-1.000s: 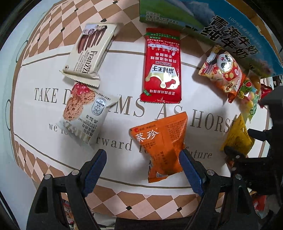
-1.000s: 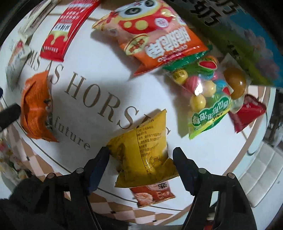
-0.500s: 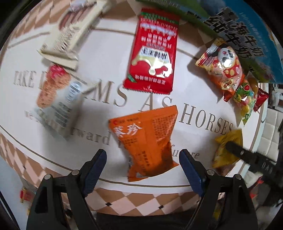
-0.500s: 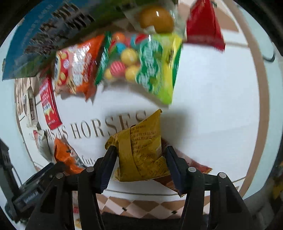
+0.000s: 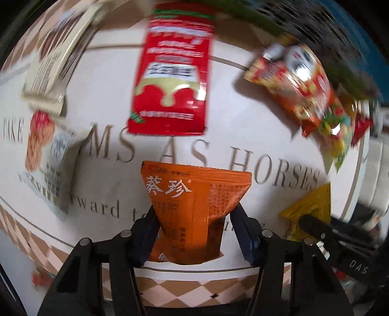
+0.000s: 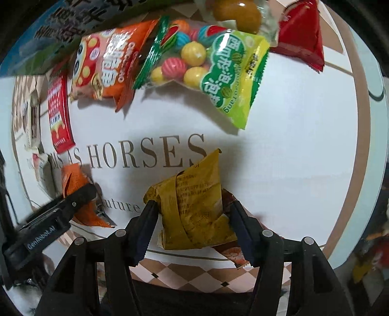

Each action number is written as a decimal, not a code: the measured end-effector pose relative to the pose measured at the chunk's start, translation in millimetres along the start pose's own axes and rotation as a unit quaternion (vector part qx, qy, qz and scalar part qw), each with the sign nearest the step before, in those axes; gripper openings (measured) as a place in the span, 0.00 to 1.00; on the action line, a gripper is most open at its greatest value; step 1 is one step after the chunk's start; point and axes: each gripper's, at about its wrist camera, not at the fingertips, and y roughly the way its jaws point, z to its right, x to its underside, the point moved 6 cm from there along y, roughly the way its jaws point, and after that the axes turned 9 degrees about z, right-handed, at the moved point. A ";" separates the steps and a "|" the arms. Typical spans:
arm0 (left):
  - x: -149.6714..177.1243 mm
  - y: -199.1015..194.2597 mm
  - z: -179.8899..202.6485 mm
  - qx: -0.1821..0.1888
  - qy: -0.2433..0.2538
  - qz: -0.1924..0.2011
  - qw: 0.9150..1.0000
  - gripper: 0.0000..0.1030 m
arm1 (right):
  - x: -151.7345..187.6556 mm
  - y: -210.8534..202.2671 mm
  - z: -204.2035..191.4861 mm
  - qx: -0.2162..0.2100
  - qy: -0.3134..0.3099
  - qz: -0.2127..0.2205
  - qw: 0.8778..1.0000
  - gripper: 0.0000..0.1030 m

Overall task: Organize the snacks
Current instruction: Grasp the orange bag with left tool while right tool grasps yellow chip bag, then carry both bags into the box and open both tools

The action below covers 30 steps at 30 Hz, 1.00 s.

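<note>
While both grippers point down at the table [image 6: 304, 150], each has a snack packet between its fingers. Left gripper [image 5: 194, 227]: jaws have just been closing, now pinched in on the lower half of the orange packet [image 5: 194, 206], pads touching both its sides, packet creased at the waist. It sits near the table's front edge, over the printed lettering. Right gripper [image 6: 192, 218]: jaws have eased out slightly, but the left pad presses the folded yellow packet [image 6: 194, 204] and the right pad sits at its other edge, so it reads as gripped. A reddish-brown packet [image 6: 234, 255] lies partly under the yellow one, at the front edge.

Rest of the snacks, all flat on the table:
- long red packet [image 5: 172, 80] beyond the orange one, apart from it
- cream biscuit packet [image 5: 56, 63] far left, white cookie packet [image 5: 48, 160] below it; left view is motion-blurred, so probably not touching
- orange cartoon packet [image 6: 107, 63] overlapped by the green gumball bag [image 6: 218, 73]
- clear wrapper with a brown egg-like thing [image 6: 237, 14] and a small red packet [image 6: 301, 41] at the far right
- blue-green carton [image 6: 48, 31] along the back edge, behind the cartoon packet
</note>
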 end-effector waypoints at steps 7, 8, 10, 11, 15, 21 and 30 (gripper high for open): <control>5.6 7.3 29.9 -0.036 0.050 0.012 0.998 0.54 | 18.0 4.2 -34.3 0.025 -0.068 -0.004 0.997 0.66; 6.2 11.7 33.8 -0.036 0.050 0.009 0.998 0.54 | 20.0 3.6 -40.2 0.028 -0.083 -0.002 0.996 0.78; 9.5 13.7 37.2 -0.044 0.062 0.012 0.997 0.54 | 21.4 8.3 -50.2 0.034 -0.110 -0.003 0.993 0.85; 9.6 17.0 34.8 -0.047 0.067 0.012 0.997 0.54 | 24.0 11.6 -54.1 0.041 -0.120 -0.009 0.992 0.85; 5.0 18.0 57.6 -0.056 0.078 0.014 0.995 0.53 | 32.4 25.1 -60.1 0.049 -0.120 -0.018 0.991 0.72; -6.7 2.9 59.6 -0.042 0.073 0.026 0.996 0.48 | 35.7 20.3 -62.4 0.031 -0.088 0.028 0.995 0.60; -14.8 -56.4 80.0 0.000 0.053 0.068 0.996 0.47 | 33.4 -25.4 -67.4 -0.031 -0.032 0.083 0.996 0.57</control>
